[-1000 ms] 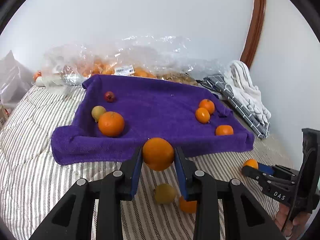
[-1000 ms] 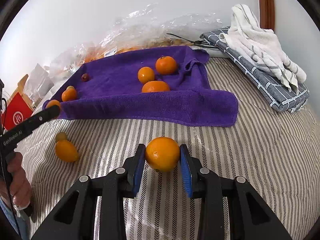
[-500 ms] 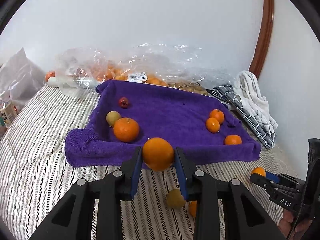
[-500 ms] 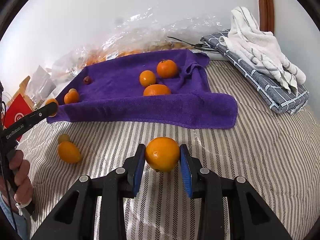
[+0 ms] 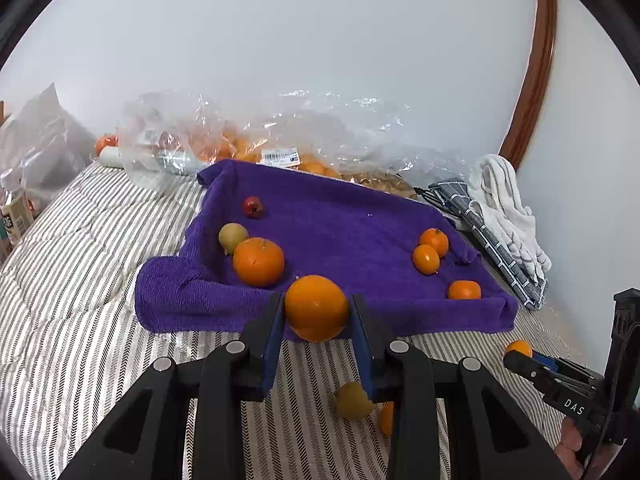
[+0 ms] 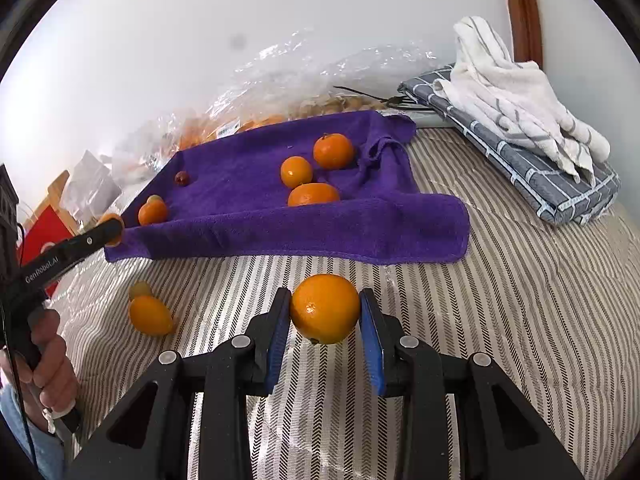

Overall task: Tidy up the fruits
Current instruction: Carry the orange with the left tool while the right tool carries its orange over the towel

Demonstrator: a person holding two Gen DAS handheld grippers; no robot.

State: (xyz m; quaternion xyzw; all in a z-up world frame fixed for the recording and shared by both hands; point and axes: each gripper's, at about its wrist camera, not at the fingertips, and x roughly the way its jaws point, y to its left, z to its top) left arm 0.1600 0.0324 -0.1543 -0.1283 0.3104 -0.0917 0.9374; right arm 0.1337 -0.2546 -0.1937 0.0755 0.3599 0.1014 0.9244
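My left gripper [image 5: 316,304] is shut on an orange [image 5: 316,312], held just before the near edge of a purple towel [image 5: 340,236]. The towel carries a large orange [image 5: 259,261], a yellow-green fruit [image 5: 232,236], a small red fruit [image 5: 253,206] and three tangerines [image 5: 426,259]. My right gripper [image 6: 325,300] is shut on another orange [image 6: 325,310] above the striped bedspread [image 6: 500,300], short of the towel [image 6: 360,232]. A loose orange [image 6: 151,315] and a yellowish fruit [image 6: 140,289] lie on the bedspread, between and below the two grippers.
Clear plastic bags [image 5: 260,148] holding more fruit lie against the wall behind the towel. A grey checked cloth [image 6: 520,160] with a white towel [image 6: 508,92] on it sits at the right. Bottles and packs [image 5: 16,216] and a red box [image 6: 40,232] stand at the left.
In the left wrist view the towel and its fruits have slid right and lower as that gripper tilted a little. Both oranges stay gripped. The right wrist view is almost unchanged.
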